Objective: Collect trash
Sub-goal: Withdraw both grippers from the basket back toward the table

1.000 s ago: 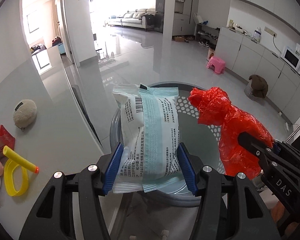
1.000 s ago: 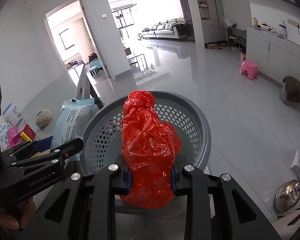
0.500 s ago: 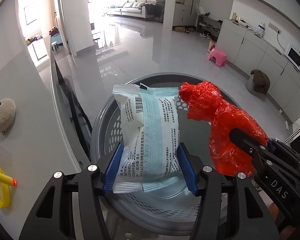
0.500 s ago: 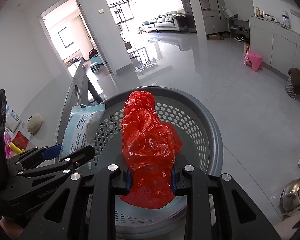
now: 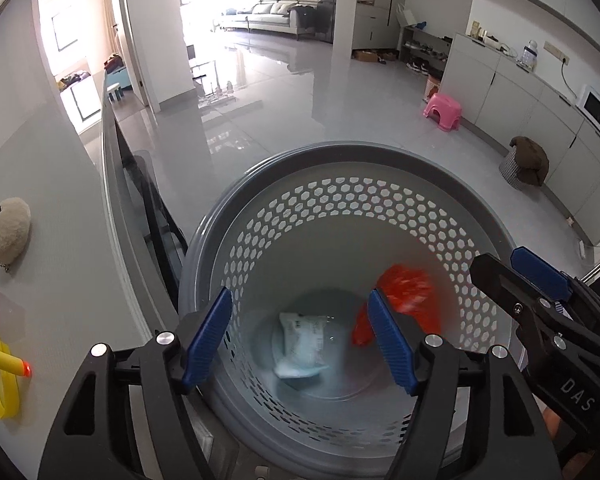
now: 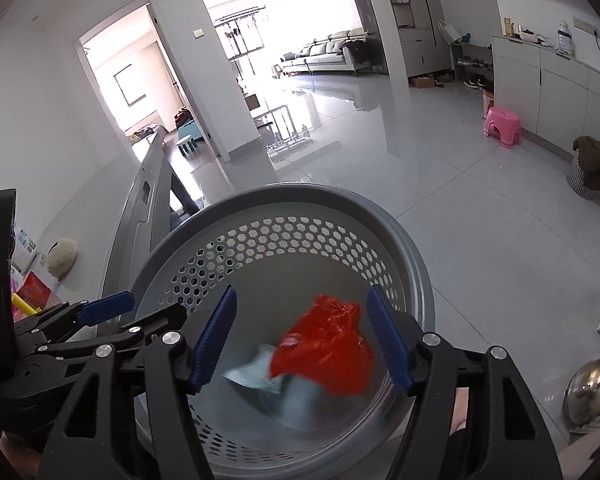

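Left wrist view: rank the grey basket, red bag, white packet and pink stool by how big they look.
1. grey basket, by far.
2. red bag and white packet: similar, both blurred, the bag partly hidden by a finger; unranked.
3. pink stool, though it sits much farther away.

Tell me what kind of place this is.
Most likely a home, an open living and kitchen area: a sofa at the back, a microwave on the cabinets, a pink stool on the floor.

Red bag [image 6: 326,346] & white packet [image 5: 302,338] blurred, in grey basket [image 5: 380,160].
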{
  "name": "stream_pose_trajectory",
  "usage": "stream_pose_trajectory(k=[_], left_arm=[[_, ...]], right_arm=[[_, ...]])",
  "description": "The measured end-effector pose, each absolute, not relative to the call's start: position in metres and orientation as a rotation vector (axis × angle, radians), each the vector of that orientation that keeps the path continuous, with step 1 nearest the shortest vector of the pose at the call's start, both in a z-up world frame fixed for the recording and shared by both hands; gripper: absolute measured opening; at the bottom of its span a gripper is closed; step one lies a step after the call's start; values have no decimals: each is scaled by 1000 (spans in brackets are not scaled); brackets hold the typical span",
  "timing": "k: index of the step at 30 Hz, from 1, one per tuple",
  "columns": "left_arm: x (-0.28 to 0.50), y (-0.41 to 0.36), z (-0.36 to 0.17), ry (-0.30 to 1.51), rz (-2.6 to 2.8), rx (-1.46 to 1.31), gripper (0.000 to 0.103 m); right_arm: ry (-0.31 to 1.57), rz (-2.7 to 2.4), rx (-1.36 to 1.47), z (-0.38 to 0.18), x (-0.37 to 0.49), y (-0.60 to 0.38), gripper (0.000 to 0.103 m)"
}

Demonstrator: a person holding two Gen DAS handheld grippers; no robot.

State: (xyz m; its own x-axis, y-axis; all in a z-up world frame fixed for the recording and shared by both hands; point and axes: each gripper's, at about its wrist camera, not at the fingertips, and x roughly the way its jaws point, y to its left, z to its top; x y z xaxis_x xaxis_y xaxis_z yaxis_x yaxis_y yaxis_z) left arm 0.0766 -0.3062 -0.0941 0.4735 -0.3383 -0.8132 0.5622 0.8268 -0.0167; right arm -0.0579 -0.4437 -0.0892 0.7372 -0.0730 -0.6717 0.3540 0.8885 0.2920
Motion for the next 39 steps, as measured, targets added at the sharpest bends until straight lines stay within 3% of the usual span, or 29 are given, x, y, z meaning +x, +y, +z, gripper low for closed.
stream_pose_trajectory(k=[26, 39], left_arm=[[55, -286, -68, 866, -549, 250, 75], [34, -231, -43, 821, -497, 212, 75]], right_arm=[[660, -250, 420, -65, -86, -430, 65], [643, -213, 422, -55, -99, -398, 65]])
